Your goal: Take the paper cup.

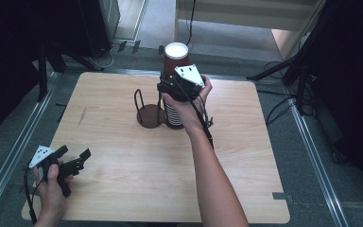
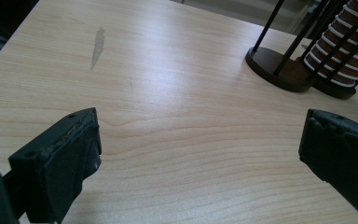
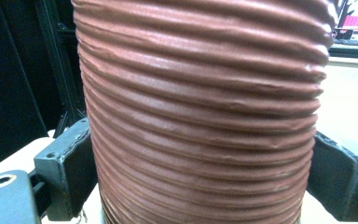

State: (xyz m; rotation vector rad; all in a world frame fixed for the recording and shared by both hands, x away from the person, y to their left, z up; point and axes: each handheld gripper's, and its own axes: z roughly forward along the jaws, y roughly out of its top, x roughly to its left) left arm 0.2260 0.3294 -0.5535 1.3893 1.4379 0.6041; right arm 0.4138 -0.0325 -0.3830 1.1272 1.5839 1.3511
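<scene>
A brown ribbed paper cup [image 1: 176, 56] with a white inside stands at the top of a stack of brown and white cups [image 1: 172, 113] in a dark wire cup holder [image 1: 150, 116]. My right gripper [image 1: 168, 84] is shut on this cup; in the right gripper view the cup [image 3: 200, 93] sits between both pads [image 3: 70, 163], which press on its sides. My left gripper [image 1: 74, 152] rests low over the table's front left corner, open and holding nothing. In the left gripper view it [image 2: 200, 144] looks across bare wood toward the holder [image 2: 275, 65] and the stack [image 2: 345, 51].
The wooden table [image 1: 123, 179] has a pale scuff [image 2: 98, 46] on its left part. Dark stands and cables surround the table on the floor. The person's right forearm [image 1: 212, 175] crosses the table's middle.
</scene>
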